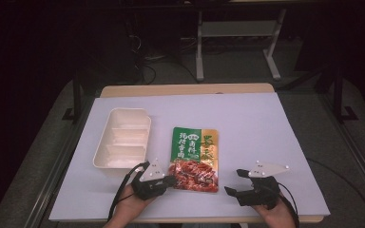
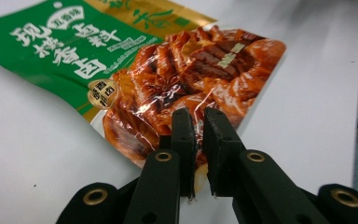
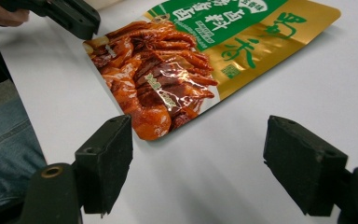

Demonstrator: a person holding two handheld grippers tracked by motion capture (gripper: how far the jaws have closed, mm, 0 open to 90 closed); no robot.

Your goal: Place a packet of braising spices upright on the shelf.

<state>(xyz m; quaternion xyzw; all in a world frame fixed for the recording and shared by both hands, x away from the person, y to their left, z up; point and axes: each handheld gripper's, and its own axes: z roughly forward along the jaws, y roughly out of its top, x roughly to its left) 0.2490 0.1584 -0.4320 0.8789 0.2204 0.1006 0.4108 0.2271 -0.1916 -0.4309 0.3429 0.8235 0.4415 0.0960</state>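
A flat food pouch, green and gold on top with a picture of red braised meat, lies on the white table cover near the front. My left gripper has its jaws pressed together on the pouch's near left corner; in the left gripper view the pouch has its edge pinched between them at the left gripper. My right gripper stands open just right of the pouch, touching nothing. In the right gripper view the right gripper gapes wide, with the pouch lying beyond it.
A white plastic tray with three compartments, nothing in it, sits left of the pouch. The table's front edge runs just below both hands. Beyond the far edge stand metal table legs and cables on a dark floor.
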